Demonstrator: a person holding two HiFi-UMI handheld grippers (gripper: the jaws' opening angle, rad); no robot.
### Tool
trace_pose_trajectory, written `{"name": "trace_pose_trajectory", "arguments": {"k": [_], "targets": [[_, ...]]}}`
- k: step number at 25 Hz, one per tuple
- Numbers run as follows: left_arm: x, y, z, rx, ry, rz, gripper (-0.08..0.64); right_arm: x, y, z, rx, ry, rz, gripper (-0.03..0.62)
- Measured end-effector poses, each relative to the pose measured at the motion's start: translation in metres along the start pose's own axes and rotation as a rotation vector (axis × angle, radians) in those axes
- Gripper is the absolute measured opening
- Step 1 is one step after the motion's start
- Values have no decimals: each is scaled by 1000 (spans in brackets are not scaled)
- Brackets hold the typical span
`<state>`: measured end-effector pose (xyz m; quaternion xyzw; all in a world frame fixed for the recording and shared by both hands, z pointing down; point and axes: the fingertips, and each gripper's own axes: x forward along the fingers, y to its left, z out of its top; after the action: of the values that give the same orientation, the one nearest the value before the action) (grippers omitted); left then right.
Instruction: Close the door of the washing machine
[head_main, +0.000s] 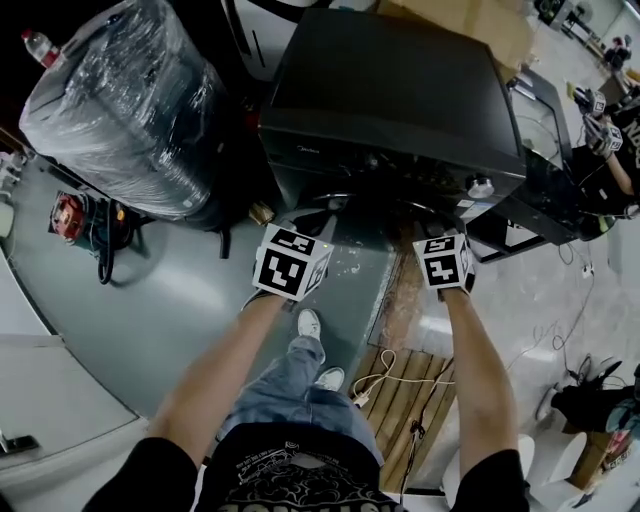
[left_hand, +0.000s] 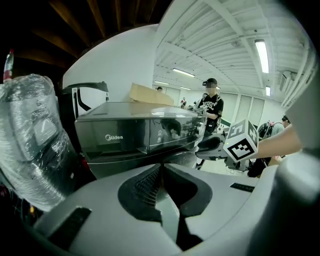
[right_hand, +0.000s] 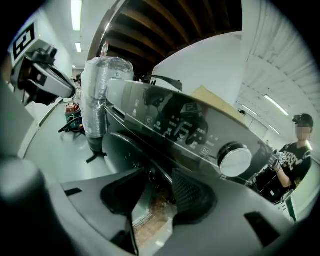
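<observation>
Ahead of both grippers, a dark front-loading washing machine (head_main: 390, 90) stands on a grey floor (head_main: 200, 300).
Left gripper (left_hand: 161, 169): fingers (left_hand: 142, 187) pressed together, nothing between them, with the machine's front panel beyond their tips. Right gripper (right_hand: 156, 189): fingers (right_hand: 192, 192) apart and empty, with the round door (right_hand: 117, 147) just beyond their tips and the white dial (right_hand: 235, 160) above and to their right. Whether the door is fully shut is unclear.

Brand on washing machine (left_hand: 131, 131): "Midea", pale letters on the dark front panel, left of centre.
Control panel (right_hand: 185, 127): pale symbols and small print beside the dial (right_hand: 235, 160), too small to read.
Marker cube (left_hand: 243, 145): black-and-white square code patterns, no letters.
</observation>
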<state>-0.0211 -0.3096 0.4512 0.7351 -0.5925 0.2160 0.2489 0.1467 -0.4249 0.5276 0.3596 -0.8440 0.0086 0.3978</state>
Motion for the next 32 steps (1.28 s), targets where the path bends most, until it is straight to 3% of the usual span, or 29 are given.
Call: {"name": "trace_pose_trajectory", "arguments": {"k": [11, 22, 32], "targets": [[-81, -19, 22, -21, -84, 59, 37, -101, 17, 64, 83, -167, 15, 163], [-158, -4, 41, 28, -162, 84, 37, -198, 60, 120, 182, -314, 25, 112], [-213, 27, 50, 87, -230, 19, 37, -262, 109, 162, 259, -402, -48, 77]]}}
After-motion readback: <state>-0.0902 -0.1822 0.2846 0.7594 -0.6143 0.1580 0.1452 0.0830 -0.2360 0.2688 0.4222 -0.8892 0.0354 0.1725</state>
